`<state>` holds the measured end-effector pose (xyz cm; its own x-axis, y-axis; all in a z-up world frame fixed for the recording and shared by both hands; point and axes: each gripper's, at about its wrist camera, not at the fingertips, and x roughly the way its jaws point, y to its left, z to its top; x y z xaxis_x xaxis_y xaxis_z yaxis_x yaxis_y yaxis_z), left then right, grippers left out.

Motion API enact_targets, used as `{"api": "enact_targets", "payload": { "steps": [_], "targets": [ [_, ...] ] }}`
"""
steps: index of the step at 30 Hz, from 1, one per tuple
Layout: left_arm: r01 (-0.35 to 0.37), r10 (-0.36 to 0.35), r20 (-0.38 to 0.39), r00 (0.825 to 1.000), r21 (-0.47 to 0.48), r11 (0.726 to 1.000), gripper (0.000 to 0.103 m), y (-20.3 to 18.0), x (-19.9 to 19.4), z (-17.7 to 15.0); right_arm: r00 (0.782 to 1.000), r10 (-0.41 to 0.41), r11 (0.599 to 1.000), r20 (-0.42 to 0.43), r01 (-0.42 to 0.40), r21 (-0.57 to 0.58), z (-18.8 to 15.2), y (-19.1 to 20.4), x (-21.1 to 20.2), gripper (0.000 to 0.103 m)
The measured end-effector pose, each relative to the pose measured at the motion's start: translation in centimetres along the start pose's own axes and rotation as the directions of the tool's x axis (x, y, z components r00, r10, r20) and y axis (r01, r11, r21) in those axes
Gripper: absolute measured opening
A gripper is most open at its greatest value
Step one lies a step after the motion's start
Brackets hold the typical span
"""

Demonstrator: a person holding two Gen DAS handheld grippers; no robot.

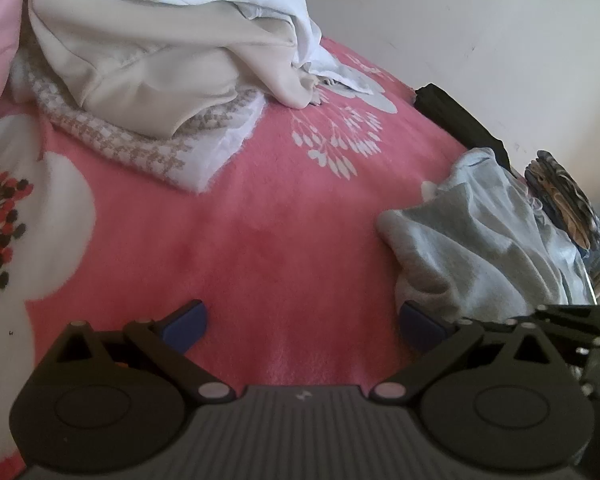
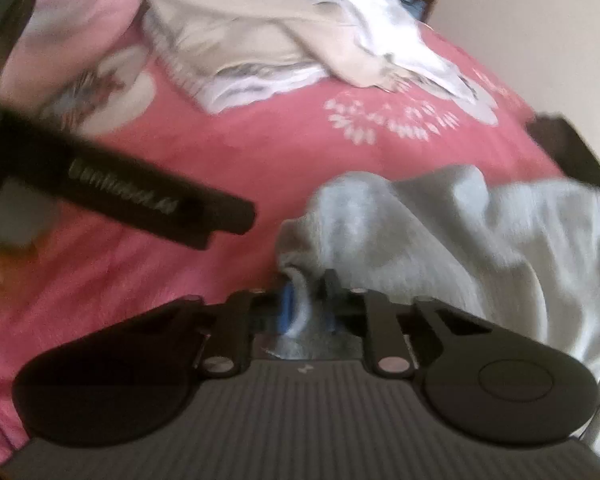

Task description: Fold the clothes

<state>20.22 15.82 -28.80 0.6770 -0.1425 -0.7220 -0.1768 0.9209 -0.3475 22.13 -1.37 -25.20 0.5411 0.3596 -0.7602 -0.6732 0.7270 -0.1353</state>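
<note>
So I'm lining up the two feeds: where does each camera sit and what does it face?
Left wrist: on the left gripper, open, looking down across the pink blanket to the white clothes pile; own fingers show.
Right wrist: on the right gripper, shut on the grey garment; the left gripper's black body crosses at left.
Shared: blanket, pile, grey garment.

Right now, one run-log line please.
left tool: open, empty, over pink blanket | right tool: shut on grey garment edge | fold: not started
</note>
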Motion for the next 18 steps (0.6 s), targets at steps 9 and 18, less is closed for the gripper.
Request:
{"api": "enact_targets", "payload": {
  "steps": [9,18],
  "targets": [
    [0.016,-0.016,-0.004,1.0,0.004,1.0,0.103,0.0,0.1,0.1,0.974,0.116,0.826,0.194,-0.203,0.526,-2.6,-10.4,-5.7,0.005],
    [0.058,-0.058,-0.004,0.998,0.049,0.997,0.103,-1.5,0.2,-0.5,0.974,-0.034,0.541,0.226,-0.172,0.823,-9.5,-18.8,-6.8,0.005]
  ]
}}
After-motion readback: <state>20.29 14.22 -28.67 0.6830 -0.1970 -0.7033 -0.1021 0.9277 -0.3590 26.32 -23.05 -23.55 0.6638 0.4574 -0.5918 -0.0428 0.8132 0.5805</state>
